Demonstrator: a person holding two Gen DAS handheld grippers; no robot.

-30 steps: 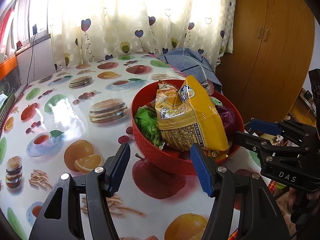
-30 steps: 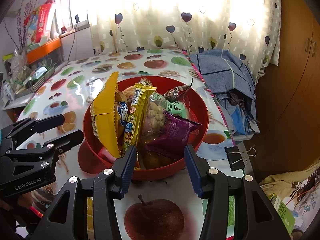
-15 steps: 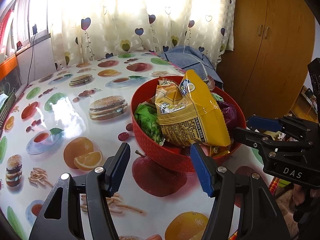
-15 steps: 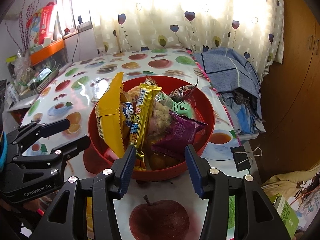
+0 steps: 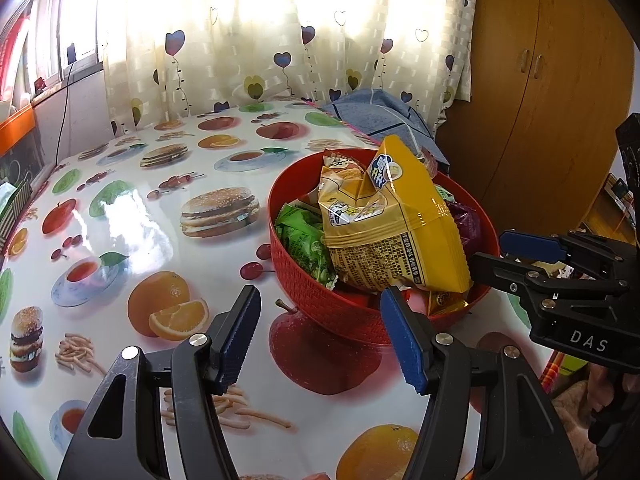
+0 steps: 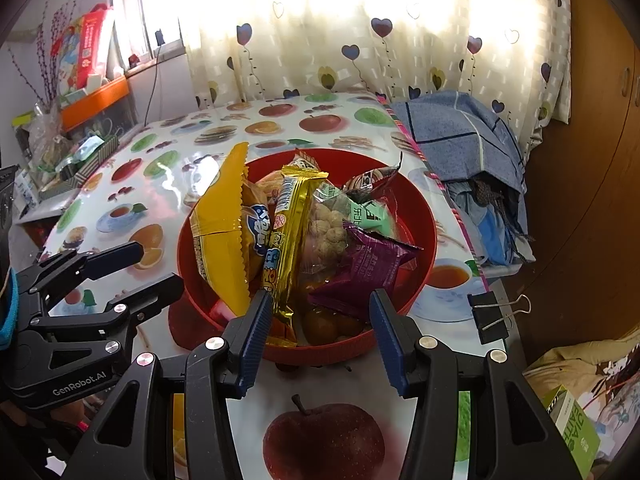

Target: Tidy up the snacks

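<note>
I am holding both tongs apart with nothing between the pads: the left gripper [image 5: 320, 336] is hovering over the tablecloth [image 5: 120, 216] just short of the red bowl [image 5: 304, 280], and the right gripper [image 6: 316, 340] is hovering at the bowl's near rim [image 6: 424, 216] from the other side. In my left view the right gripper [image 5: 560, 280] is showing only as a black frame cut off at the edge. The snacks are sitting heaped in the bowl near the table's edge: a big yellow bag [image 5: 400, 232] is standing upright and hiding most of what lies behind it, a green packet [image 5: 304, 240] is peeking out beside it, and a purple packet [image 6: 368, 268] is lying under a clear bag of puffed balls [image 6: 328, 228]. Small orange items at the bottom [image 6: 320, 324] are too buried for me to name. A binder clip [image 6: 492, 316] is clamped on the table's edge, and folded blue cloth [image 6: 460, 140] is lying beyond. Compared with 1 second earlier, the bowl is sitting slightly lower and nearer in both views, and both gaps are staying the same
</note>
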